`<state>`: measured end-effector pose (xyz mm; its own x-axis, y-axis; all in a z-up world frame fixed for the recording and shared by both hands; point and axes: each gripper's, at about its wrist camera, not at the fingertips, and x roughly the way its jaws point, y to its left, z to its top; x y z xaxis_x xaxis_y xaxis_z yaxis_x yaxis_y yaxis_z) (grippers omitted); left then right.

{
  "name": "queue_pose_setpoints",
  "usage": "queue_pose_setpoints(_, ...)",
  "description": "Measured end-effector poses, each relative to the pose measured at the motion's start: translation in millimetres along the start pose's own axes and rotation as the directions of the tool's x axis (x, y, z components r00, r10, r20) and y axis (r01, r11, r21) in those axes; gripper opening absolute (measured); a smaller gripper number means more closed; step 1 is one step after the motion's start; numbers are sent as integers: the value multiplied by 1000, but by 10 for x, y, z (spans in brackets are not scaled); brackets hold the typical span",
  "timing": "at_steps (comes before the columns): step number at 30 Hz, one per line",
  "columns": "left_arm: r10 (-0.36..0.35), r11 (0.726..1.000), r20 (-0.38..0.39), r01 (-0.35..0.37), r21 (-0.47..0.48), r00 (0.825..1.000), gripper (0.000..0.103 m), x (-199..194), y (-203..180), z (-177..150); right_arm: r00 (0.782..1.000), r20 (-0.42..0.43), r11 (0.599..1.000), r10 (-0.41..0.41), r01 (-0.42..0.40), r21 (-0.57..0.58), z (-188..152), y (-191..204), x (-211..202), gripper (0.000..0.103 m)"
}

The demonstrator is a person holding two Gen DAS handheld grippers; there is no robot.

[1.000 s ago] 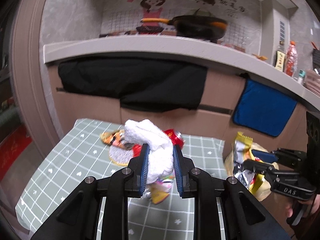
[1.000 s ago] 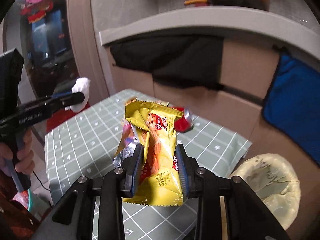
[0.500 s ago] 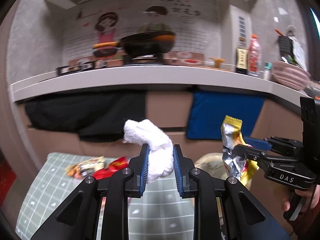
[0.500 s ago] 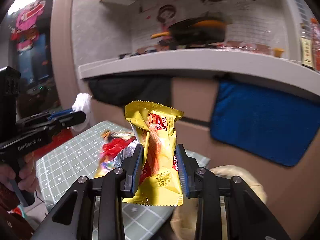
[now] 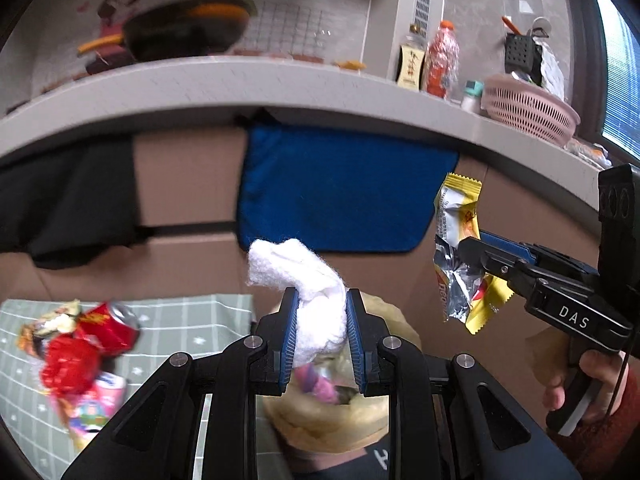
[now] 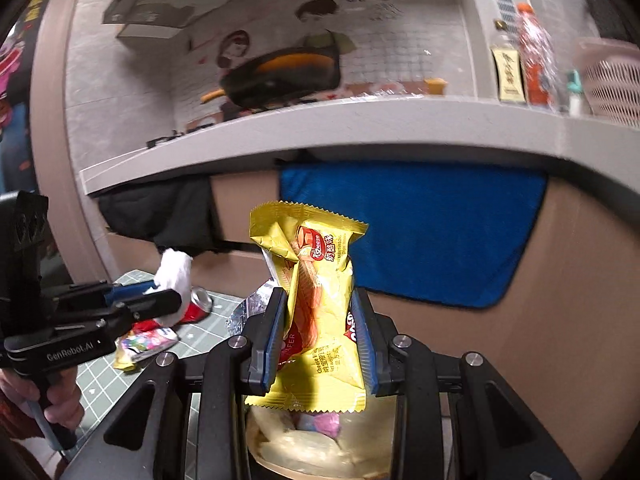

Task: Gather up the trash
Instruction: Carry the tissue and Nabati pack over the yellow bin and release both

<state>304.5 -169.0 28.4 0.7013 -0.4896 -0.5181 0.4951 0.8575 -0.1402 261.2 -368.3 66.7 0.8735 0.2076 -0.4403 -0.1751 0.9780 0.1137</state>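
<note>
My left gripper (image 5: 320, 304) is shut on a crumpled white tissue (image 5: 304, 280), which sticks up from between the blue pads. It hangs above a trash bin lined with a pale yellow bag (image 5: 332, 420) that holds some pink scraps. My right gripper (image 6: 320, 304) is shut on a yellow snack wrapper (image 6: 316, 300), also over the bin's bag (image 6: 320, 448). In the left wrist view the right gripper (image 5: 466, 248) shows at the right with the wrapper (image 5: 456, 216). In the right wrist view the left gripper (image 6: 168, 292) holds the tissue (image 6: 174, 270) at the left.
A green checked table (image 5: 180, 320) to the left carries a red can (image 5: 110, 326) and several wrappers (image 5: 86, 408). Behind are cabinet fronts with a blue towel (image 5: 340, 196) and black cloth (image 5: 68, 200), under a counter (image 5: 280, 88) with a pan, bottles and a pink basket (image 5: 528, 108).
Both grippers have swung right, away from the table, and now hang over the bin. Each keeps its hold, the left on the tissue, the right on the wrapper.
</note>
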Motion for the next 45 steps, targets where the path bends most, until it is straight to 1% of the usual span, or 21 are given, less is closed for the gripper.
queue_pose_setpoints(3, -23, 1000, -28, 22, -19, 999, 24, 196, -16, -49, 1000, -20, 1000, -11, 11, 21, -73, -126, 74, 30)
queue_pose_setpoints(10, -22, 999, -93, 20, -29, 995, 24, 510, 45, -191, 998, -68, 998, -12, 16, 57, -250, -295, 278, 30)
queue_pose_setpoints(17, -24, 998, -126, 17, -52, 992, 24, 693, 146, -267, 993, -121, 997, 6, 4, 76, -392, -329, 529, 30)
queue_pose_setpoints(27, -64, 994, -184, 46, -100, 981, 24, 960, 255, -353, 986, -169, 996, 0, 15, 91, -479, -387, 757, 31)
queue_pose_setpoints(33, -76, 992, -199, 54, -116, 977, 24, 1028, 288, -373, 981, -192, 995, -1, 21, 99, -529, -407, 871, 32)
queue_pose_setpoints(35, -86, 990, -201, 60, -128, 976, 30, 1051, 305, -372, 981, -196, 994, 8, 13, 108, -547, -416, 898, 36)
queue_pose_setpoints(37, -111, 987, -208, 84, -136, 972, 47, 1082, 329, -375, 981, -195, 992, 17, 8, 124, -559, -437, 921, 41)
queue_pose_setpoints(39, -144, 982, -210, 113, -151, 967, 50, 1090, 357, -374, 979, -202, 991, 16, 12, 136, -574, -456, 946, 49)
queue_pose_setpoints(41, -163, 978, -201, 131, -161, 966, 53, 1066, 391, -367, 977, -211, 989, 23, 9, 148, -592, -467, 965, 54)
queue_pose_setpoints(43, -147, 979, -185, 116, -167, 972, 54, 1021, 437, -370, 975, -220, 988, 29, 6, 156, -609, -462, 981, 57)
queue_pose_setpoints(45, -101, 984, -173, 72, -166, 980, 55, 949, 515, -368, 973, -225, 988, 40, -4, 158, -617, -441, 983, 61)
